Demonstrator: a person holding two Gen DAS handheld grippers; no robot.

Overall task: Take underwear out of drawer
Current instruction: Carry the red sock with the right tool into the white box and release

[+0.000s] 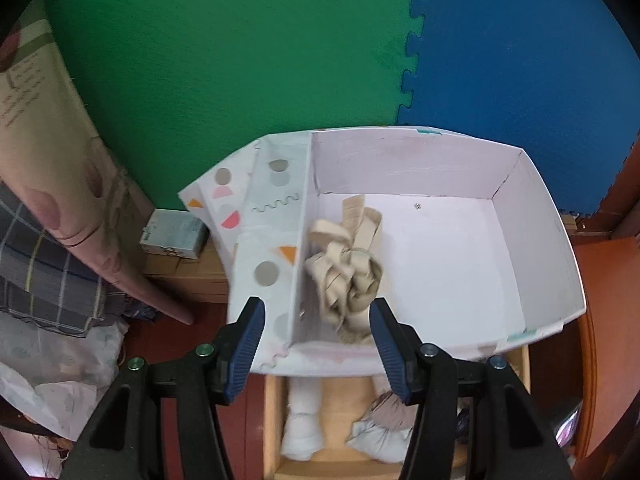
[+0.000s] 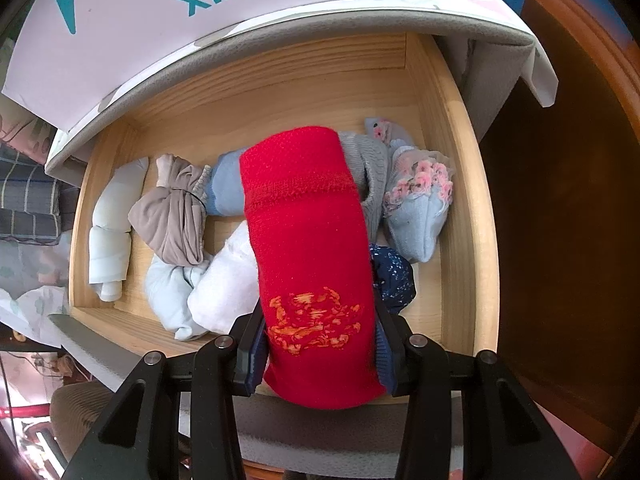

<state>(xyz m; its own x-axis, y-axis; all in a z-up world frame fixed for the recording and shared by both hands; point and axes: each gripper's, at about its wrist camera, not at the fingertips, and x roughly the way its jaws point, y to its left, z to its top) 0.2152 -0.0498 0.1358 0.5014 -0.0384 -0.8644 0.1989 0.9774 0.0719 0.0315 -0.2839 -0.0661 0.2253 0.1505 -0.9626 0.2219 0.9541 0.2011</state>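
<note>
In the right wrist view my right gripper [image 2: 318, 344] is shut on a rolled red garment [image 2: 308, 240] with an orange pattern, held above the open wooden drawer [image 2: 460, 208]. The drawer holds several rolled pieces: a white one [image 2: 112, 228], a taupe one [image 2: 172, 216], pale blue ones [image 2: 416, 216] and a navy one [image 2: 394, 276]. In the left wrist view my left gripper [image 1: 318, 344] is open and empty, above the near edge of a white shoebox [image 1: 460, 248]. A beige bundle [image 1: 348, 268] lies in the box just beyond the fingertips.
The shoebox lid [image 1: 260, 216] with coloured shapes leans at the box's left. A small carton [image 1: 174, 234] sits on a wooden ledge. Folded fabrics [image 1: 44, 276] lie at the left. Green [image 1: 224, 60] and blue [image 1: 520, 48] foam mats cover the floor behind. A dark wooden panel [image 2: 560, 220] stands right of the drawer.
</note>
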